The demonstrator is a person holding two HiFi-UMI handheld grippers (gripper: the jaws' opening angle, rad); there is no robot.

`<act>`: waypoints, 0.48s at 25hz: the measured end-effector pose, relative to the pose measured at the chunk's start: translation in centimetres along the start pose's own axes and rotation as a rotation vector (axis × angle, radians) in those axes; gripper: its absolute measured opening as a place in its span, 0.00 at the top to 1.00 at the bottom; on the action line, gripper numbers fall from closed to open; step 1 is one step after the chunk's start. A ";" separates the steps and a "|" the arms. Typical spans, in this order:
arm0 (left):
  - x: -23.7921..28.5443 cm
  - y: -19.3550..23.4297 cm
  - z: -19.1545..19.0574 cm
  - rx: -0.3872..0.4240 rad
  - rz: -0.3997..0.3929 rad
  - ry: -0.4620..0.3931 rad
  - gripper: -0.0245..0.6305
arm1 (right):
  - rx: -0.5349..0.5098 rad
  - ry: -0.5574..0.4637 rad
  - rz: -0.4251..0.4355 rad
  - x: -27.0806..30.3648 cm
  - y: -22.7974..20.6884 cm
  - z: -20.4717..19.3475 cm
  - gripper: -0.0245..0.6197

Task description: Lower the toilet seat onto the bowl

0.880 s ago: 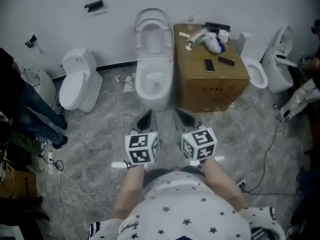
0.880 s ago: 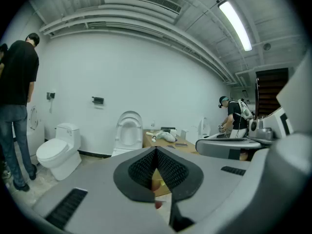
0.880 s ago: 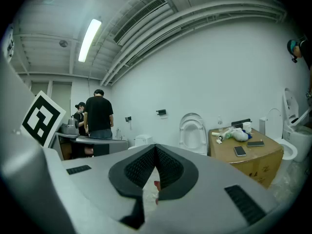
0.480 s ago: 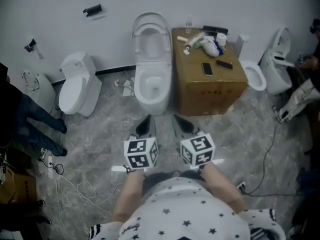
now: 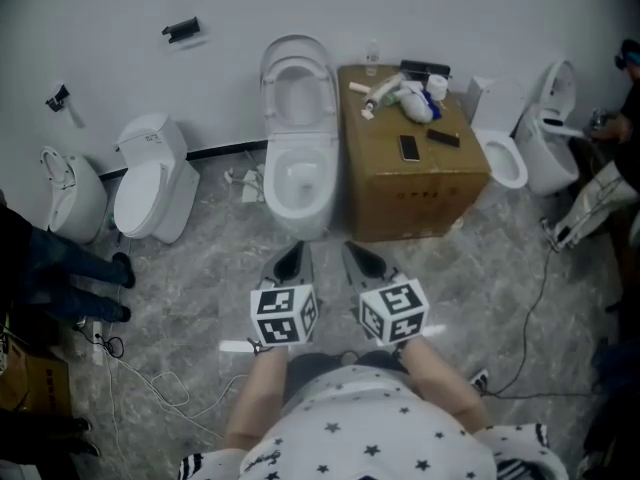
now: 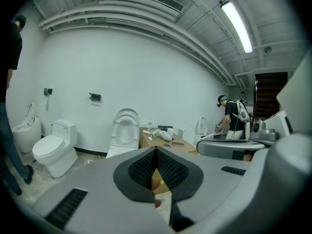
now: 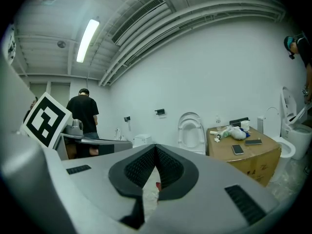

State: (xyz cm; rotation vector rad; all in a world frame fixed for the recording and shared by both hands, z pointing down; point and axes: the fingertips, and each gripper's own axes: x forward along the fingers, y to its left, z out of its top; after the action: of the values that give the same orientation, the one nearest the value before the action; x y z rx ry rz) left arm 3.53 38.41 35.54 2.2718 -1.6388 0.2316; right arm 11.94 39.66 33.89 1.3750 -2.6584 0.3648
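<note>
A white toilet stands against the far wall with its seat (image 5: 299,90) and lid raised upright above the open bowl (image 5: 298,181); the raised seat (image 6: 125,128) also shows in the left gripper view and the seat (image 7: 190,130) in the right gripper view. My left gripper (image 5: 290,260) and right gripper (image 5: 364,259) are held side by side over the grey floor, a short way in front of the bowl and apart from it. Both point toward the toilet with jaws shut and nothing between them.
A cardboard box (image 5: 415,183) with phones, a bottle and a cloth on top stands right of the toilet. Another closed toilet (image 5: 147,181) is at the left, more toilets (image 5: 505,148) at the right. Cables (image 5: 150,368) lie on the floor. A person's legs (image 5: 60,273) stand at the left edge.
The view has drawn back slightly from the toilet, and both grippers sit a little lower in the picture. The person at the left has stepped further out of view. The seat stays up.
</note>
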 end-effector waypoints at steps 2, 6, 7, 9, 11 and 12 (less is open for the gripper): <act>0.1 -0.1 0.1 -0.005 0.000 0.000 0.96 | -0.003 -0.002 0.006 0.0 0.0 0.1 0.95; 0.3 0.2 0.4 -0.019 0.012 -0.003 0.96 | -0.006 0.002 0.017 0.2 0.0 0.3 0.95; 0.2 0.3 0.5 -0.024 0.015 -0.005 0.96 | -0.005 0.005 0.023 0.3 0.1 0.4 0.95; 0.1 0.3 0.7 -0.035 0.016 -0.006 0.96 | -0.004 0.007 0.034 0.5 0.2 0.4 0.95; 0.2 0.6 0.7 -0.043 0.017 -0.003 0.96 | -0.002 0.010 0.041 0.8 0.3 0.4 0.95; 0.4 0.8 0.7 -0.046 0.019 0.000 0.96 | -0.001 0.012 0.044 1.1 0.4 0.4 0.95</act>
State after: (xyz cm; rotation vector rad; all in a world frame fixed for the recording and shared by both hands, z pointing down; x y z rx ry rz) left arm 2.85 37.60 35.18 2.2233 -1.6489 0.1960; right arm 11.00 38.88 33.73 1.3114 -2.6822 0.3756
